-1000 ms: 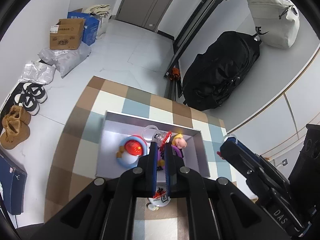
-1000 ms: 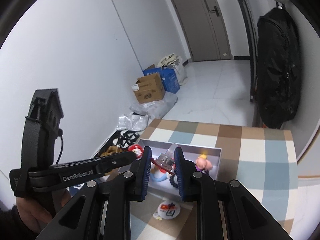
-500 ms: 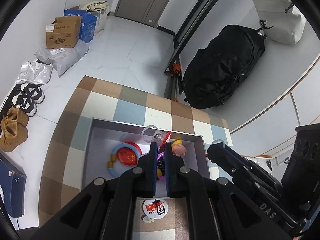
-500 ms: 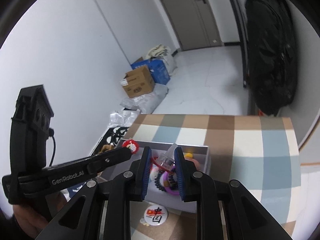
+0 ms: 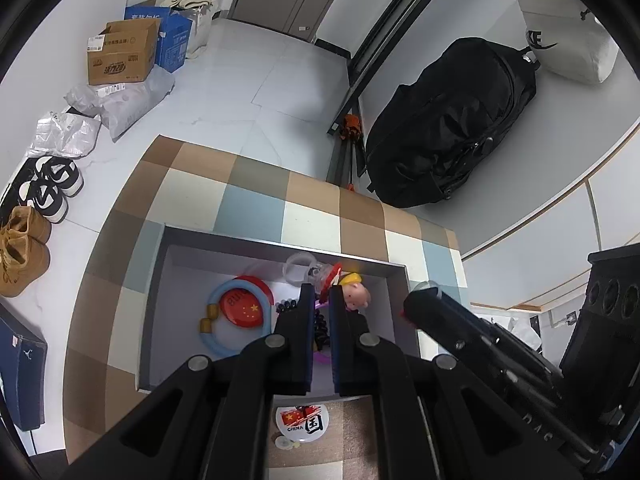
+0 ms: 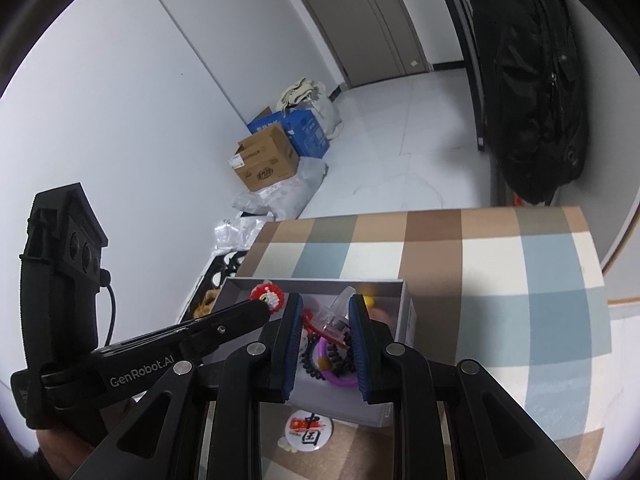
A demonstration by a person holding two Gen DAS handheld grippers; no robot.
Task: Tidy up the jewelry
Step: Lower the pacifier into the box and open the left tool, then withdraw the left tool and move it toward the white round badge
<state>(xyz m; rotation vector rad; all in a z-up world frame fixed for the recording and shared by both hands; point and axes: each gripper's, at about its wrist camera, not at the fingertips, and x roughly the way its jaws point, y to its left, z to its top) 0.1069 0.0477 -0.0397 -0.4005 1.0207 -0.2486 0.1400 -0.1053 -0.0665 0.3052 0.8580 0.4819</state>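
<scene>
Right wrist view: left gripper pinches red bead charm over box, frame middle. Right gripper apart, empty. Step: drop charm in box. Next: badge on bench, bottom middle.

Left gripper: fingers nearly parallel, narrow slit between pads, nothing seen clamped in own view; in right view its tips closed, small red-white piece at tip end; left hand grips handle, low at frame edge. Right gripper: jaws apart, clear gap between blue pads, nothing held; pointing forward and down, just right of left gripper.
</scene>
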